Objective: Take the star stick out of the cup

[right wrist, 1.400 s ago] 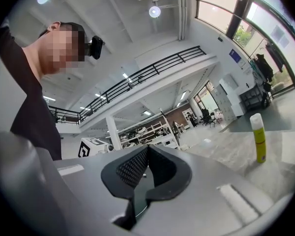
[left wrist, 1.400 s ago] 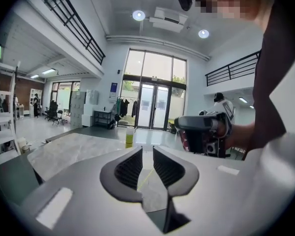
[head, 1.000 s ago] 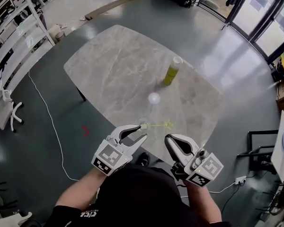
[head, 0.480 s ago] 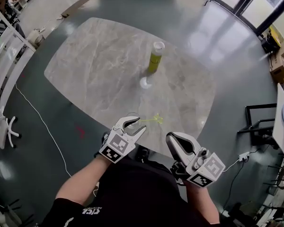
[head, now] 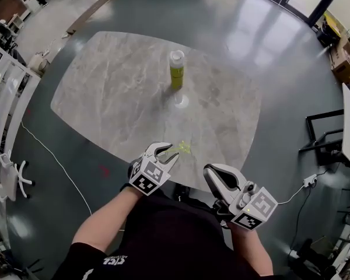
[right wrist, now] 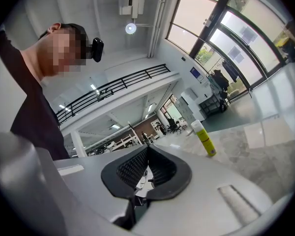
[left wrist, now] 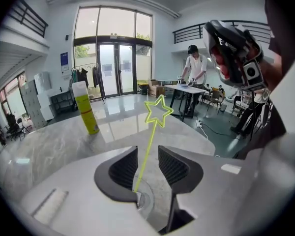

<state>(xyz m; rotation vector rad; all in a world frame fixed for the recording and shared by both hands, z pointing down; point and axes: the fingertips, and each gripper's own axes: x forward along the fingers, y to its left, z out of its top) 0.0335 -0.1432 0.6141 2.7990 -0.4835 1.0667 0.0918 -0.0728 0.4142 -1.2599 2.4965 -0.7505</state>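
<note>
Grey counter (head: 116, 80) across the upper middle of the head view. Right gripper (head: 210, 177) at lower right, jaws pressed together, empty. Left gripper (head: 168, 152) at the counter's near edge, jaws wide though just closing slightly, astride the stick without pressing. Clear cup (left wrist: 144, 200), seemingly below the jaws. Star stick (left wrist: 148, 144) standing in it, leaning right. Approach step; next, pinch the stem and lift upward.

The can (head: 176, 70) stands far on the table (head: 105, 92). At its near edge the star stick (left wrist: 145, 156) stands in the cup (left wrist: 143, 200), between the left gripper (head: 165, 152)'s jaws; the right gripper (head: 209, 171) is to the right
</note>
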